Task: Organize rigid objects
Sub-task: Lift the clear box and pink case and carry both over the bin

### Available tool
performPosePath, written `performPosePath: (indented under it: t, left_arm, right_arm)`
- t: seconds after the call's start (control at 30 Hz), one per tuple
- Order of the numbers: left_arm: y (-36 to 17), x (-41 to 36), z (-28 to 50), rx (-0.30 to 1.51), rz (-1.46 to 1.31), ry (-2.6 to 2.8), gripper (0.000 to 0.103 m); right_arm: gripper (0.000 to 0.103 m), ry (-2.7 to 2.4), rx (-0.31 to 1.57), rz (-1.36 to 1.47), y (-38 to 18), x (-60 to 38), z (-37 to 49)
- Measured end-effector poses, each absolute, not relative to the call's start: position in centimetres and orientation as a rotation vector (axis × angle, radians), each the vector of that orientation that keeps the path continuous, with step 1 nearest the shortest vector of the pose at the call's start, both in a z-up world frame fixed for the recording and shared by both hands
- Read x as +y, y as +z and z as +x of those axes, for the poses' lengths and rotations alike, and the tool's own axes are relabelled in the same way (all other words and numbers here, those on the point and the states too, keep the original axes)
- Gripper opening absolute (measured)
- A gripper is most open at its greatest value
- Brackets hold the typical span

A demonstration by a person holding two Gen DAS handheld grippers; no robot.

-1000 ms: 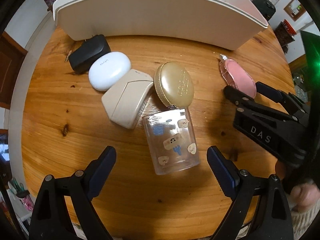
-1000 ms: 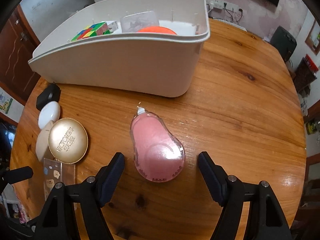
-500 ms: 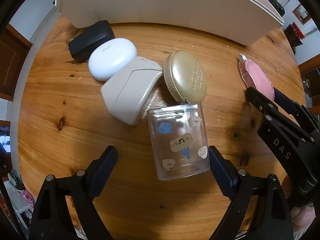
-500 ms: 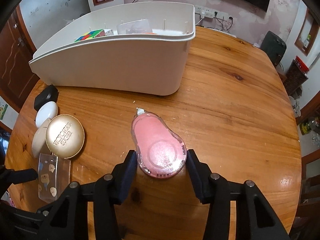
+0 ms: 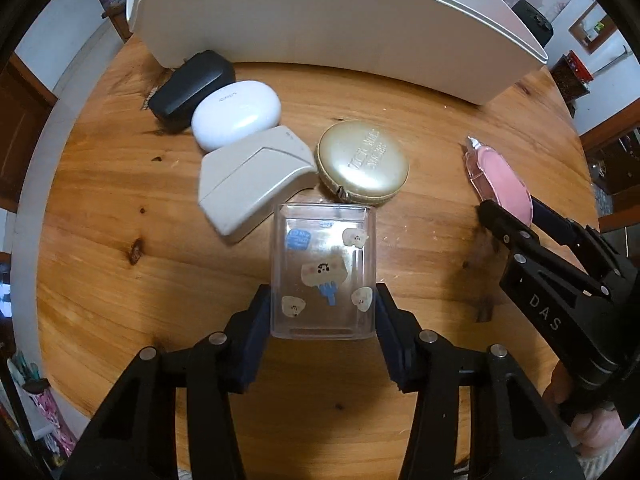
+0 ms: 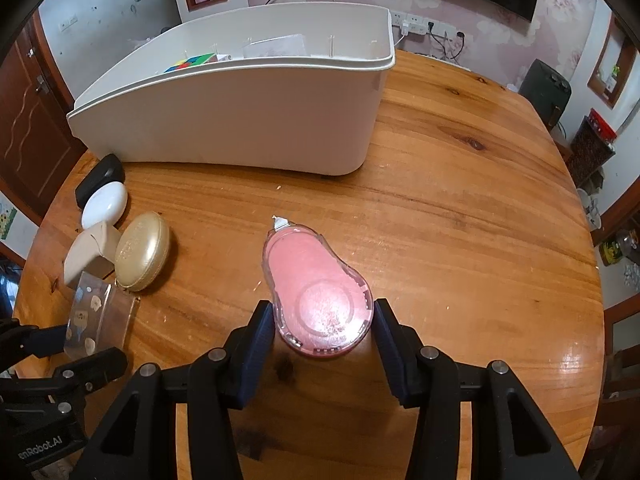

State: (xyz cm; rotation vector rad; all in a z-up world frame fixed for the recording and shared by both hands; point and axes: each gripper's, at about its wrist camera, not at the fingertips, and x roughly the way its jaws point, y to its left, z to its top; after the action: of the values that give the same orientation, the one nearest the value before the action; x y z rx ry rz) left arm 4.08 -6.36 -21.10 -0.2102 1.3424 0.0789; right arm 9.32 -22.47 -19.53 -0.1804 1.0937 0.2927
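Observation:
A clear plastic box (image 5: 324, 256) with cartoon stickers lies on the round wooden table (image 5: 100, 208). My left gripper (image 5: 322, 300) is shut on it, pads pressing both long sides at the near end. The pink correction-tape dispenser (image 6: 316, 280) lies flat on the table with its white tip pointing away. My right gripper (image 6: 323, 312) is shut on its wide rear end. In the left wrist view the pink dispenser (image 5: 500, 176) shows at the right, held by the other gripper. The white bin (image 6: 240, 120) stands behind both.
A gold round compact (image 5: 364, 168), a beige case (image 5: 248, 180), a white earbud case (image 5: 236, 114) and a black case (image 5: 192, 84) cluster just beyond the clear box. The bin holds a colour cube (image 6: 192, 62) and a clear container. Bare wood lies right of the dispenser.
Both grippers have closed. The left one slid forward around the clear box and shut on its sides; the right one shut on the pink dispenser's rear end.

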Motion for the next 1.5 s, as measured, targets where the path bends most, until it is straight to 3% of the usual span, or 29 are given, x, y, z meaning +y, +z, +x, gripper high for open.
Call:
performPosePath:
  t: [0.47, 1.1, 1.3, 1.5]
  left_arm:
    - [-13.7, -6.0, 1.6, 1.133, -0.099, 0.009, 0.053]
    - [0.8, -1.7, 10.2, 0.951, 0.047, -0.006, 0.053]
    - [2.9, -1.4, 13.5, 0.915, 0.067, 0.028, 0.053]
    - [1.2, -1.5, 17.4, 0.966, 0.049, 0.043, 0.053]
  right_arm:
    - [0.05, 0.306, 1.076, -0.155, -17.2, -21.4, 6.2]
    - [0.05, 0.283, 0.699, -0.205, 3.2, -18.3, 10.5]
    - [0.05, 0.255, 0.646, -0.186, 7.8, -16.9, 15.1]
    - [0.05, 0.212, 0.676, -0.11, 8.9, -16.6, 20.5]
